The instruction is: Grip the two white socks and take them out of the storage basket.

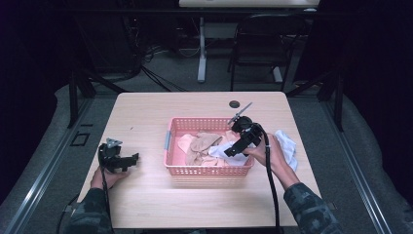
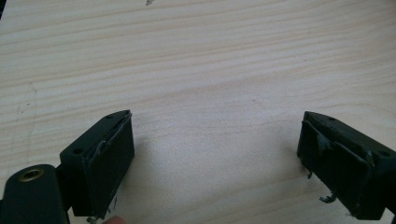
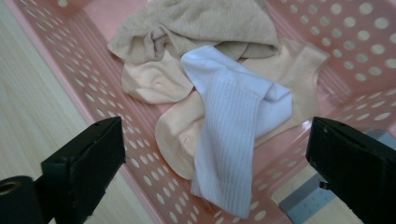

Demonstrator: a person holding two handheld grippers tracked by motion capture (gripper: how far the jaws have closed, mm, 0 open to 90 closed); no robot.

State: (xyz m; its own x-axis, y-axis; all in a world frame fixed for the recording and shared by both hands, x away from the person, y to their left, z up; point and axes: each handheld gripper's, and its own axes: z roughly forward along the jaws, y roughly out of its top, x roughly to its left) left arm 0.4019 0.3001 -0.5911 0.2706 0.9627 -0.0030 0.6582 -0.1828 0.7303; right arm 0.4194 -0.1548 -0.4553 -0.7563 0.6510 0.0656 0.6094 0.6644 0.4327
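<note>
Now | right claw (image 3: 215, 163) wide over white sock (image 3: 233, 126) | left claw (image 2: 215, 158) wide | no lettering legible

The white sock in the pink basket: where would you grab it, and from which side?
Grab the white sock at its bunched middle fold, coming straight down from above with the right claw, whose jaws are already open. It lies limp on top of the beige socks, so nothing covers it.

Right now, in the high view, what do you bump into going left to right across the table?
Left gripper → pink basket → beige socks → right gripper → white cloth on the table.
</note>
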